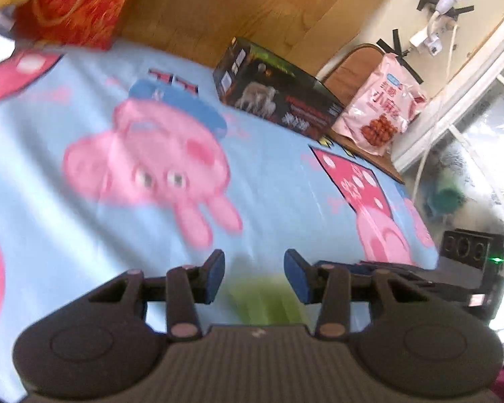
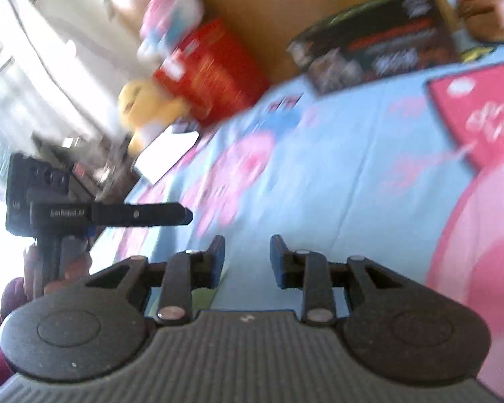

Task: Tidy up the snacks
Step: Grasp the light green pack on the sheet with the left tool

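A bed [image 1: 279,174] lies under me, covered by a light blue sheet [image 1: 268,201] printed with big pink cartoon pigs. At its far side runs a wooden headboard [image 1: 218,10]. A red cushion with gold pattern [image 1: 77,3] leans at the far left corner, and in my right view a yellow soft toy [image 2: 141,107] sits beside it, with a pink and white one blurred above. A black box [image 1: 275,97] with pictures on its side lies on the bed against the headboard, to the far right. Just right of it, a pink snack bag [image 1: 383,107] stands on a wooden chair [image 1: 349,70] beside the bed, leaning on its back. The cream wall [image 1: 400,10] behind carries strips of black tape and a white lamp. Bright window light comes in at the right.

My left claw [image 1: 254,275] hangs over the near part of the sheet, its blue pads parted a modest way and nothing gripped between them. A blurred green thing [image 1: 265,302], which I cannot make out, shows on the sheet below the gap.

My right claw [image 2: 247,258] is also partly open and empty over the sheet. At the left of that view I see my other claw from the side.

Both views are smeared by motion.
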`<state>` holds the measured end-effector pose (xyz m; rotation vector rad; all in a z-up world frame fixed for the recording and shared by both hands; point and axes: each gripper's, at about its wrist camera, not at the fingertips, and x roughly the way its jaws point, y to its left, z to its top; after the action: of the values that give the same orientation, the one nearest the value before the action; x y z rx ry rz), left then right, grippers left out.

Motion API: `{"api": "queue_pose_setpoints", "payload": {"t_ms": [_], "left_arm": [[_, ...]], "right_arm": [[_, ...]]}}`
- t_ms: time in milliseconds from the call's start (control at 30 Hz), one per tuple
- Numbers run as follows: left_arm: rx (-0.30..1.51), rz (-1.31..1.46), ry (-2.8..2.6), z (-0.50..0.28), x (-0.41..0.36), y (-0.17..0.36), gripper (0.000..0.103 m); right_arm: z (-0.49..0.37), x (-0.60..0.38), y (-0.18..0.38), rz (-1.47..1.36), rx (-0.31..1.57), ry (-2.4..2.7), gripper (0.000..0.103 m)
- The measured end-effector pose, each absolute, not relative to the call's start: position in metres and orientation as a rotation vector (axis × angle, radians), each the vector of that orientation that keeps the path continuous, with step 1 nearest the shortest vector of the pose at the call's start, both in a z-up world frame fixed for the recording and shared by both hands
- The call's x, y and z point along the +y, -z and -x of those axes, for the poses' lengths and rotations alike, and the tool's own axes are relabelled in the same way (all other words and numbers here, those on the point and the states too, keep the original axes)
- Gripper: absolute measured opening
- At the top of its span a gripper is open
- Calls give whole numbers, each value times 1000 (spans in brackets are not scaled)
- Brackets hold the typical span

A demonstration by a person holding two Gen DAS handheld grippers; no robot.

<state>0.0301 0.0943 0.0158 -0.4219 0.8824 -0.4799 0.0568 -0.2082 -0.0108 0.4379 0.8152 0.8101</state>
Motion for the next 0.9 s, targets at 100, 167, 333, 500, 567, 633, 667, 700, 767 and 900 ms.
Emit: {"api": "queue_pose_setpoints", "payload": {"t_ms": [100, 167, 333, 500, 567, 633, 667, 700, 767, 900], "left_arm": [[894, 455, 516, -16, 89, -10, 46], [915, 453, 544, -11, 80, -4, 46], [898, 427, 535, -4, 60, -1, 59], [923, 466, 580, -25, 37, 0, 59], [928, 454, 614, -36, 21, -1, 58], [934, 453, 649, -43, 9, -3, 55], [933, 458, 660, -45, 5, -4, 55], [925, 459, 662, -45, 3, -5, 56], [919, 456, 650, -47, 3, -6, 56], [918, 453, 596, -59, 10, -10, 56]], "right_arm": [[-37, -195, 9, -369, 826, -872, 34], [-26, -186, 9, -326, 834, -915, 42], [10, -155, -6, -81, 742, -956, 62], [29, -149, -5, 126, 644, -879, 61], [23, -157, -2, 218, 594, -768, 65], [10, -170, 0, 226, 569, -673, 65], [1, -178, 1, 217, 563, -550, 64], [-6, -187, 1, 210, 551, -437, 63], [-16, -205, 0, 178, 553, -293, 60], [-15, -234, -7, 1, 572, -401, 60]]}}
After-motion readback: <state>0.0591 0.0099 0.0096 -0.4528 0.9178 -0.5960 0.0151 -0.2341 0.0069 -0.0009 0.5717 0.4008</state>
